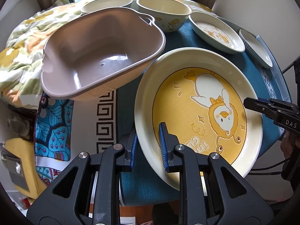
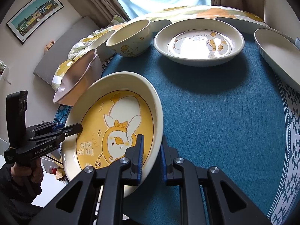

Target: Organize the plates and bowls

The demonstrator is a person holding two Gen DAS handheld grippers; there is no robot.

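Observation:
A cream plate with a yellow duck centre (image 1: 198,112) (image 2: 116,127) is lifted and tilted above the blue tablecloth (image 2: 215,123). My left gripper (image 1: 148,146) is shut on its near left rim; it also shows in the right wrist view (image 2: 73,128). My right gripper (image 2: 151,155) is shut on the opposite rim; it also shows in the left wrist view (image 1: 249,103). A brown heart-shaped bowl (image 1: 101,54) (image 2: 76,80) sits just beyond the plate.
A cream duck bowl (image 1: 165,13) (image 2: 131,39), another cream bowl (image 1: 106,3), a pale duck plate (image 1: 215,31) (image 2: 198,43) and a ribbed white dish (image 1: 256,46) (image 2: 279,56) stand at the back. A floral quilt (image 1: 24,52) lies left.

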